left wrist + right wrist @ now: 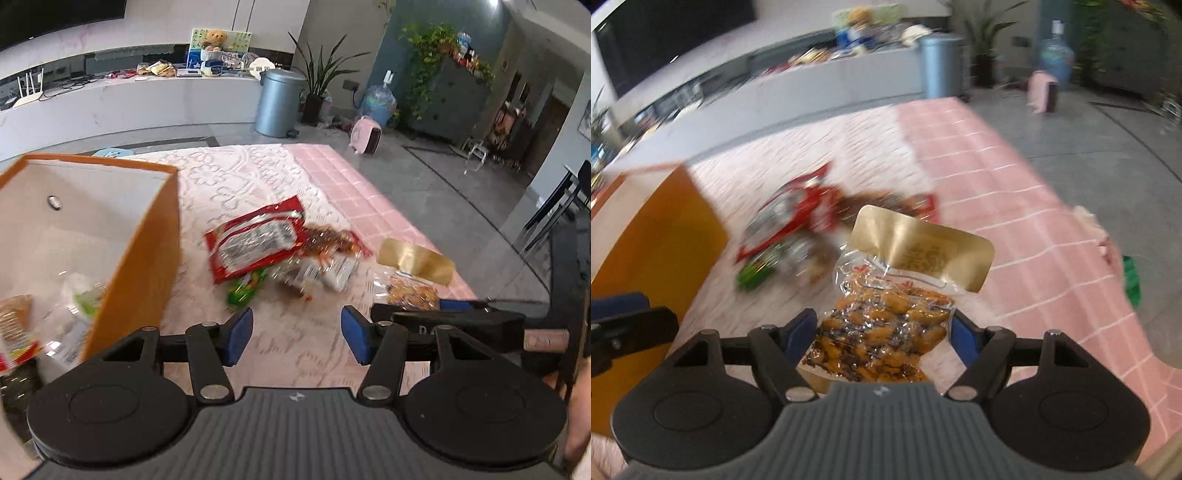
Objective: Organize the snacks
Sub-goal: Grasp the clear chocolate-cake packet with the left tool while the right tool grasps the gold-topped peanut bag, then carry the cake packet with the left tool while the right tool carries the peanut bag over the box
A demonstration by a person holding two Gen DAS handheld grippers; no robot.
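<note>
A: Why is the right tool carrying that clear snack pouch by its lower half?

B: The filled part, with the orange-brown pieces, gives the blue pads something to bite on. The gold header card on the pouch is stiff and slippery, so it sticks out ahead of the tool, free. The pouch appears lifted clear of the pink cloth, above the table's right part.

A: And the left tool?

B: Its jaws stand wide with nothing between them, hovering over the cloth near the table's front edge, just beside the orange box. I'd judge it is free to take the next packet.

A: Where does the box sit?

B: At the table's left side, open on top, white inside, with a few packets already lying on its bottom. That is presumably the destination.

A: What is still out?

B: A heap toward the table's middle: a red packet on top, a green wrapper under its near edge, other wrappers too blurred to name.

A: Any risk?

B: The pouch could swing, since only its lower half is pinched.
</note>
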